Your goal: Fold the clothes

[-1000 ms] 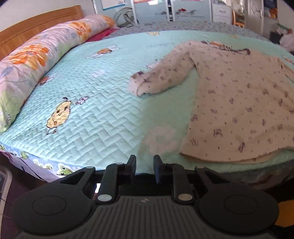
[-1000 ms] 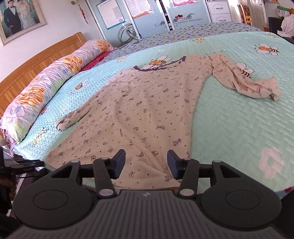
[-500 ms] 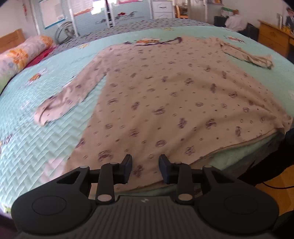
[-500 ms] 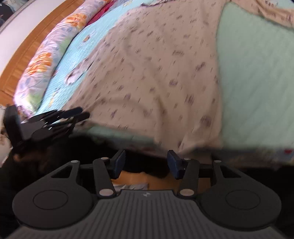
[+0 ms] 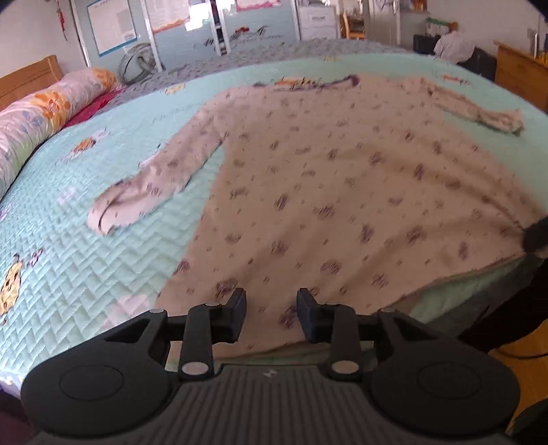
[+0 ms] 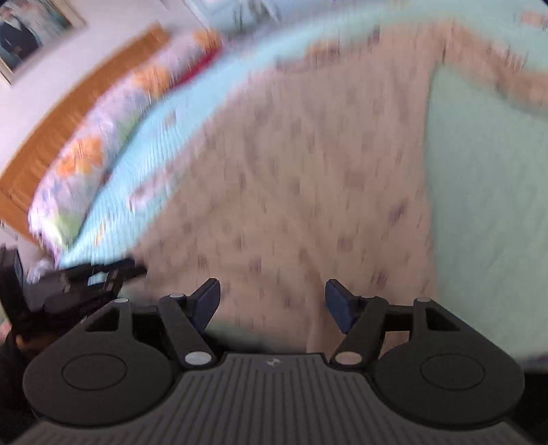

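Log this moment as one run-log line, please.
stage: approach hem | shirt: flat on bed, unfolded | left hand-held gripper: open, just widened, empty | right hand-held gripper: open, widening, empty

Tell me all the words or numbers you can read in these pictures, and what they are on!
None can be read.
Wall boards behind the bed: printed text, too small to read.
Blue wardrobe doors: curly dark lettering, too blurred to read.
Left gripper and right gripper: each has a small pale logo on its body, no letters.
Shirt: only small purple patterns, no words.
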{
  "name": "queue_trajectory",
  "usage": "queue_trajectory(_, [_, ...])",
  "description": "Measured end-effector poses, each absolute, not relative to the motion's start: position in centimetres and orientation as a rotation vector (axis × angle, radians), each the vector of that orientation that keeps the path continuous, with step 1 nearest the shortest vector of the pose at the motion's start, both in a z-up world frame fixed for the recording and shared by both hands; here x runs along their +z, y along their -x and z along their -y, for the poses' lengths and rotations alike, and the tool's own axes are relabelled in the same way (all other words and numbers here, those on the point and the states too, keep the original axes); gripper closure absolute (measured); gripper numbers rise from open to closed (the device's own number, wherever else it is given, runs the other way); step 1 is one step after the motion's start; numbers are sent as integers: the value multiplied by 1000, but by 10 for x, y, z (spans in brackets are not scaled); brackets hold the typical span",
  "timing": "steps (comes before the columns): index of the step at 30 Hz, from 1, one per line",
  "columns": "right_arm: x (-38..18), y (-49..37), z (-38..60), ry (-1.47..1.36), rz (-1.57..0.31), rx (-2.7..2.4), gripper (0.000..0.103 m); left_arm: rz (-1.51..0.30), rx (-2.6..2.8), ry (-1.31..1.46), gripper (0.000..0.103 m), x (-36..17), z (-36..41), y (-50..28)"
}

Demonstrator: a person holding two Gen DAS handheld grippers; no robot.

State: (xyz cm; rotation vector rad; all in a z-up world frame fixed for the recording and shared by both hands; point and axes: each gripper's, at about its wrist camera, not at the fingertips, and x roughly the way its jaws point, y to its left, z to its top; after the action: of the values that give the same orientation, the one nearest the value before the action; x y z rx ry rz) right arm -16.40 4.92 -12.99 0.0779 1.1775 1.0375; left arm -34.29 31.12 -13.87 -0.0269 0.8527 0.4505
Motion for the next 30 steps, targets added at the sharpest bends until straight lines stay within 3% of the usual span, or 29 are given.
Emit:
queue_trajectory(7, [-97,156,16,-161,-1003,972,37,-797,643,89,69,-116,-352,380])
queue_trajectory(15, [-103,191,24,504,-736,1065,37,-736,465,-1,67,-104,-304,352])
queue_trajectory(18, [-110,203,11,690,-663,1130,49,-745,426,-10,67,-107,-290,345])
queue_trajectory(20, [-115,211,3,793,-630,1149,70,-753,418,-17,67,-108,-286,344])
queue_trajectory(22, [-119,219,-4,897,-595,1167,84,-761,422,-9,66,-110,-287,343])
queue_trajectory(26, [-128,221,-11,980,-537,1127,97,-773,433,13,65,-115,-289,342])
queue_trajectory(30, [-128,218,-17,955,-549,1140,102,-776,427,21,65,-116,-288,342])
